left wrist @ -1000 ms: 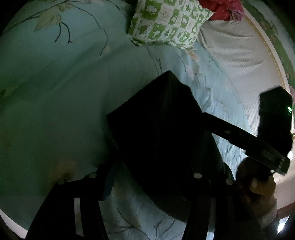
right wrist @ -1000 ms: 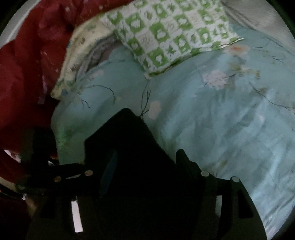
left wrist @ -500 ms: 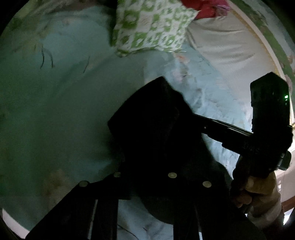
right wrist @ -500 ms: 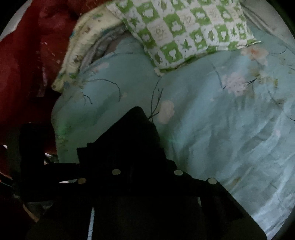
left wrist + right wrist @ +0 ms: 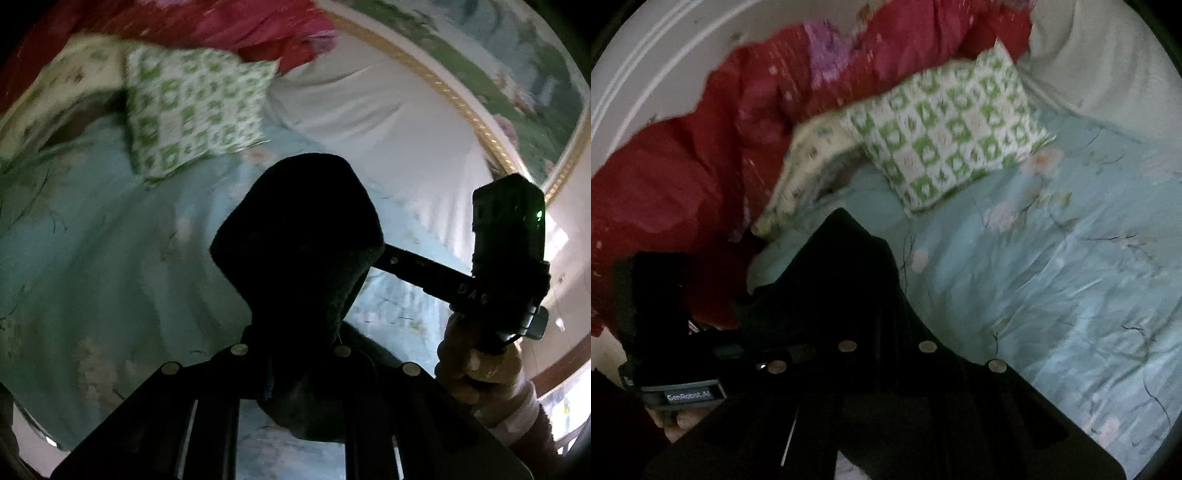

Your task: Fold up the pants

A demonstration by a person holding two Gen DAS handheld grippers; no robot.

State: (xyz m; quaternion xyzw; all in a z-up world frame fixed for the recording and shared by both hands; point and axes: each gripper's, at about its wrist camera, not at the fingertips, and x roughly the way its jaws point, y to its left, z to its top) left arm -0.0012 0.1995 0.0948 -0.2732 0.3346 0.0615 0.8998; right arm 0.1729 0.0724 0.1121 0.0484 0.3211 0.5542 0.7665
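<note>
The black pants [image 5: 299,240] are bunched between both grippers and lifted above the pale blue floral bedspread [image 5: 92,258]. My left gripper [image 5: 291,347] is shut on the dark cloth, which hides its fingertips. In the right wrist view the pants [image 5: 849,280] rise from my right gripper [image 5: 886,347], which is also shut on them. The right gripper's body and the hand that holds it show in the left wrist view [image 5: 509,258]. The left gripper's body shows in the right wrist view [image 5: 676,332].
A green and white checked pillow [image 5: 953,133] lies at the head of the bed, with a second pale pillow [image 5: 809,166] beside it. A red quilt [image 5: 701,166] is heaped at the left. A white sheet [image 5: 388,122] and a gold-trimmed headboard [image 5: 480,122] lie beyond.
Both grippers closed on the pants and raised them off the bedspread. Both cameras tilted up, so the headboard and the red quilt came into view.
</note>
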